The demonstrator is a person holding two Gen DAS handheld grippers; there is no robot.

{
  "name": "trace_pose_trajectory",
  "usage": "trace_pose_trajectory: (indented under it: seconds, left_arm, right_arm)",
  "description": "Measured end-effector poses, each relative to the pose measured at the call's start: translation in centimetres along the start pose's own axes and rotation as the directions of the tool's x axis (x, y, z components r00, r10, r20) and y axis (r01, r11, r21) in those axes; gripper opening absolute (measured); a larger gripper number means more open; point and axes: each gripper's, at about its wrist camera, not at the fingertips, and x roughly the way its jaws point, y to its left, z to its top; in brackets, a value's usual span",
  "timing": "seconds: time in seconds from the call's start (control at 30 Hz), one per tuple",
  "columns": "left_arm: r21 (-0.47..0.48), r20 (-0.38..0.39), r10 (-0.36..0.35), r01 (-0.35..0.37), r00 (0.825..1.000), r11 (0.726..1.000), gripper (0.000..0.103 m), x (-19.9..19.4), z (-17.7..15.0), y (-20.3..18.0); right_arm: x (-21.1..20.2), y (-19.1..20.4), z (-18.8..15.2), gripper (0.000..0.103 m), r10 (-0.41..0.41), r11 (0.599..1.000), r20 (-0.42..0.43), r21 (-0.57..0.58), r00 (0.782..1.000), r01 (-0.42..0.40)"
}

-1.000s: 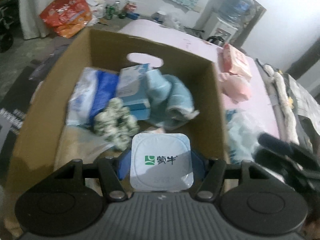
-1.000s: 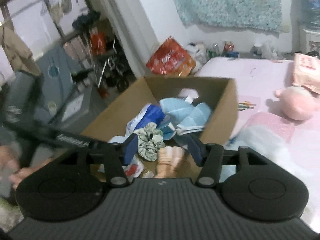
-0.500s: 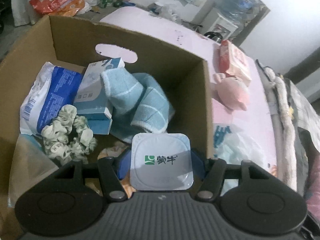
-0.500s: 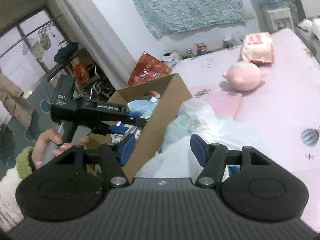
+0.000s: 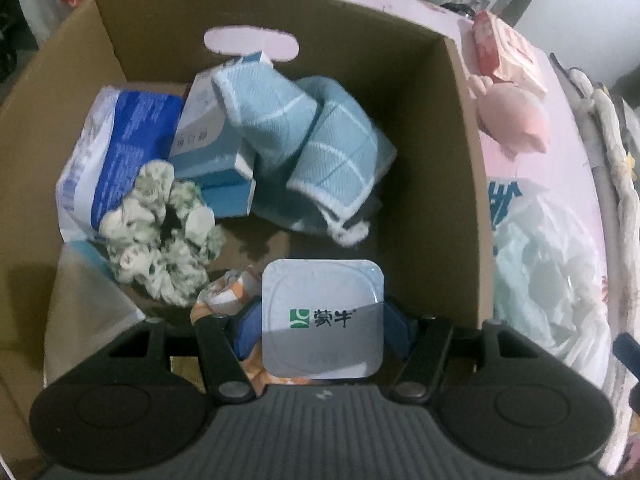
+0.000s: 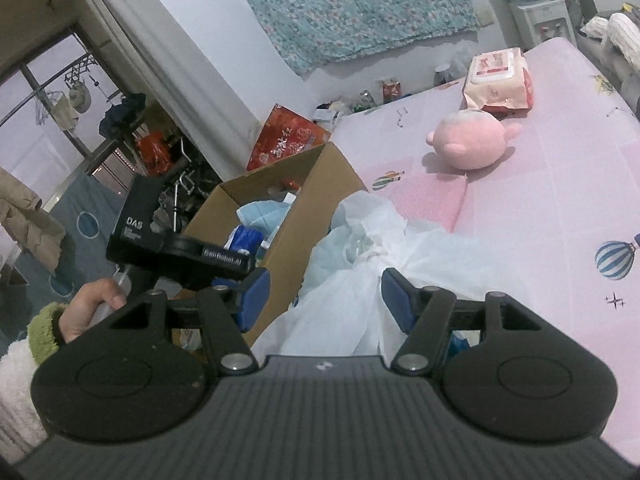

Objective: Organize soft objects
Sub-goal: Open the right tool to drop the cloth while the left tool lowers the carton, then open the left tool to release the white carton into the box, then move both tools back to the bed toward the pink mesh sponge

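Observation:
My left gripper (image 5: 322,332) is shut on a square yogurt cup (image 5: 322,296) with a white foil lid, held low inside the cardboard box (image 5: 460,200). In the box lie a light blue towel (image 5: 320,148), a green-white scrunchie (image 5: 160,240), a blue tissue carton (image 5: 212,140), a blue-white pack (image 5: 116,148) and an orange-white cloth (image 5: 224,296). My right gripper (image 6: 324,298) stands open over a crumpled white plastic bag (image 6: 360,248) on the pink bed, just right of the box (image 6: 304,200). A pink plush (image 6: 472,144) lies farther back.
A pack of wet wipes (image 6: 498,80) lies behind the plush on the pink bed sheet (image 6: 560,200). A hand in a green cuff (image 6: 96,300) holds the left gripper's handle. A red bag (image 6: 288,140) and clutter stand on the floor beyond the box.
My left gripper sank deeper into the box with the yogurt cup. My right gripper swung from over the box to the white bag on the bed and rolled.

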Motion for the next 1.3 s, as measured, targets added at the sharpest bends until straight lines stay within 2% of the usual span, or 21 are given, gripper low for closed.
trace_pose_trajectory:
  seconds: [0.1, 0.17, 0.37, 0.43, 0.53, 0.63, 0.7, 0.77, 0.83, 0.93, 1.07, 1.17, 1.3]
  left_arm:
    - [-0.003, 0.006, -0.037, 0.037, 0.999, 0.999, 0.065, -0.8, 0.1, 0.4]
    - [0.003, 0.027, -0.053, 0.053, 0.998, 0.999, 0.077, -1.7, 0.1, 0.2]
    - [0.024, 0.141, -0.044, 0.041, 0.989, 0.999, 0.088, -5.2, -0.1, -0.7]
    - [0.023, 0.182, -0.034, 0.031, 0.983, 0.999, 0.088, -6.5, -0.2, -0.9]
    - [0.036, 0.26, 0.001, -0.01, 0.966, 0.999, 0.089, -8.6, -0.4, -1.5]
    - [0.061, 0.346, 0.029, -0.054, 0.938, 0.997, 0.092, -10.8, -0.3, -2.6]
    - [0.078, 0.39, 0.032, -0.067, 0.92, 0.995, 0.094, -11.8, -0.1, -3.7]
    - [0.11, 0.406, 0.016, -0.067, 0.914, 0.992, 0.095, -12.2, 0.5, -5.1]
    - [0.156, 0.4, -0.008, -0.06, 0.917, 0.986, 0.096, -12.2, 1.3, -7.0]
    - [0.236, 0.364, -0.028, -0.063, 0.931, 0.97, 0.096, -11.0, 2.5, -10.4]
    - [0.398, 0.247, -0.024, -0.078, 0.969, 0.914, 0.098, -7.1, 4.5, -15.8]
    - [0.479, 0.148, 0.028, -0.096, 0.989, 0.872, 0.098, -3.2, 6.1, -19.0]
    - [0.558, 0.075, 0.14, -0.158, 0.987, 0.815, 0.098, 1.9, 7.4, -22.4]
  right_arm:
    - [0.3, -0.3, 0.1, 0.063, 0.002, 1.0, -0.002, 0.009, 1.0, -0.002]
    - [0.4, -0.8, 0.1, 0.064, -0.002, 1.0, -0.003, 0.015, 1.0, 0.002]
    - [-0.5, -2.4, 0.3, 0.07, -0.032, 0.999, 0.029, 0.045, 0.999, 0.031]
    - [-1.0, -3.3, 0.4, 0.072, -0.047, 0.997, 0.045, 0.059, 0.998, 0.044]
    - [-1.6, -4.7, 0.5, 0.074, -0.064, 0.995, 0.066, 0.085, 0.996, 0.059]
    - [-1.8, -6.3, 0.8, 0.075, -0.073, 0.991, 0.08, 0.117, 0.994, 0.063]
    - [-1.6, -7.4, 1.0, 0.075, -0.071, 0.988, 0.087, 0.14, 0.994, 0.058]
    - [-1.1, -8.6, 1.4, 0.075, -0.065, 0.985, 0.096, 0.168, 0.993, 0.048]
    - [-0.3, -9.6, 1.7, 0.075, -0.065, 0.981, 0.099, 0.191, 0.993, 0.046]
    - [0.8, -11.3, 1.8, 0.075, -0.068, 0.975, 0.101, 0.216, 0.993, 0.044]
    - [2.8, -13.2, 2.1, 0.075, -0.065, 0.975, 0.077, 0.219, 0.995, 0.047]
    - [4.5, -14.2, 2.6, 0.074, -0.07, 0.978, 0.046, 0.198, 0.996, 0.06]
    - [5.7, -15.1, 2.6, 0.074, -0.067, 0.983, 0.03, 0.171, 0.997, 0.061]
